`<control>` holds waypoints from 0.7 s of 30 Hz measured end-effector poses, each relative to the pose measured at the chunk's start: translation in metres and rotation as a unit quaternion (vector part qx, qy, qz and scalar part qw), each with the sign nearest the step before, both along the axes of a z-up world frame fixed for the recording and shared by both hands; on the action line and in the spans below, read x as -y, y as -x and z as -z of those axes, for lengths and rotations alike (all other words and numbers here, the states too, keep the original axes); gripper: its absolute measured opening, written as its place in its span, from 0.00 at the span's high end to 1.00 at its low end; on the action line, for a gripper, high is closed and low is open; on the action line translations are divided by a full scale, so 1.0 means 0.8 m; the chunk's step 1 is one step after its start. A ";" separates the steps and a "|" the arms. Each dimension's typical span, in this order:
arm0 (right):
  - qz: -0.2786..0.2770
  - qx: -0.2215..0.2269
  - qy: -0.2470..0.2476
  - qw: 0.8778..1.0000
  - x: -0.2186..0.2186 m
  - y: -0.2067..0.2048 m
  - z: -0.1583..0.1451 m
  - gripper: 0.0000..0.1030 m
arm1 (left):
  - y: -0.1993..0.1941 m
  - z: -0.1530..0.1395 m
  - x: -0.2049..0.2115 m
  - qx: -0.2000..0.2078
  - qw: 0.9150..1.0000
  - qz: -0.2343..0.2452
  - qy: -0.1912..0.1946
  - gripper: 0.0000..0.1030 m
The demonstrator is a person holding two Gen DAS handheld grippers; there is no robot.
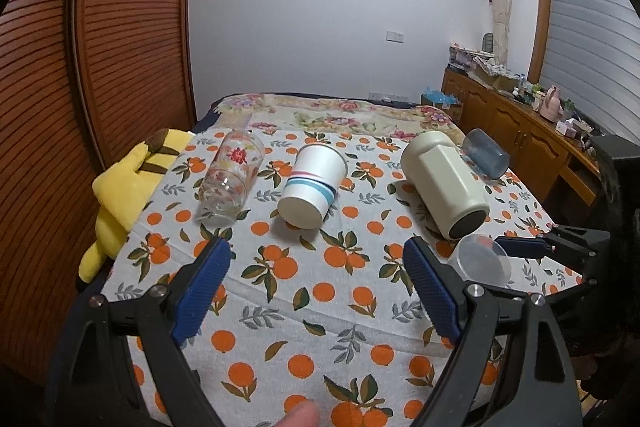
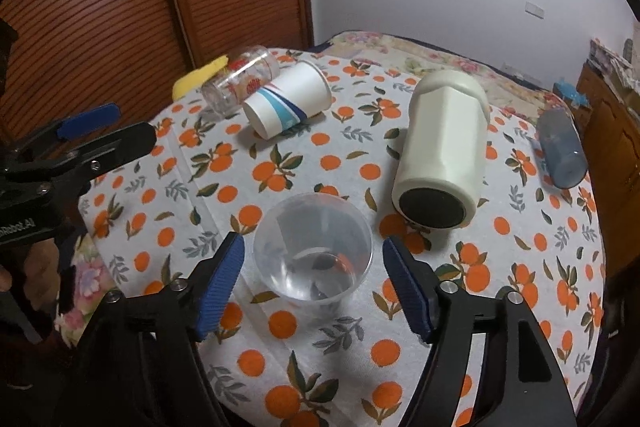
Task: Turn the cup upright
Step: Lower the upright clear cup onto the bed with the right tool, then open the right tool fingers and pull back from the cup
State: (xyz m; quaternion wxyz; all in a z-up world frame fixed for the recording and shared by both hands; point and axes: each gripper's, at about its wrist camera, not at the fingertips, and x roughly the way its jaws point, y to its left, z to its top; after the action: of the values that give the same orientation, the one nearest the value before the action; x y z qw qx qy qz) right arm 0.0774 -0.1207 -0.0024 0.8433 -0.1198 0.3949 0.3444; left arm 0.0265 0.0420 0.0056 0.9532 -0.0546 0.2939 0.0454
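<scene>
Clear plastic cup (image 2: 313,251) standing upright on bench (image 2: 520,267), between spread fingers of right gripper (image 2: 312,281), not touching. Left gripper (image 1: 318,293) also spread, empty. Risk: careless move tipping light cup (four others lying sideways).

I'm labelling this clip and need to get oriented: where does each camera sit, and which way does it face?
Left wrist: rides the left hand-held gripper, facing across the orange-print tablecloth at the paper cup; a fingertip shows below.
Right wrist: rides the right hand-held gripper, open around the upright clear plastic cup; the left gripper shows at the left edge.
Shared: paper cup, clear cup, cream tumbler.
</scene>
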 end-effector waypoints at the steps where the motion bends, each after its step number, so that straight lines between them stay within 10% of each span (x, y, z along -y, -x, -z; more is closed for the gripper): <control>1: 0.003 0.000 -0.005 1.000 0.002 0.002 -0.002 0.27 | 0.002 -0.002 0.002 0.003 1.000 0.000 -0.001 0.14; 21: 0.127 0.065 -0.113 0.983 0.088 0.044 -0.048 0.13 | 0.022 -0.035 0.040 0.027 0.999 0.016 -0.035 0.13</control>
State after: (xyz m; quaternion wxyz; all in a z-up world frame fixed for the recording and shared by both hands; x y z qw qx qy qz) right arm 0.0421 -0.1911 0.0357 0.9122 0.0051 0.3093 0.2687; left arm 0.0092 0.0101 0.0334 0.9626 -0.0172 0.2675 0.0389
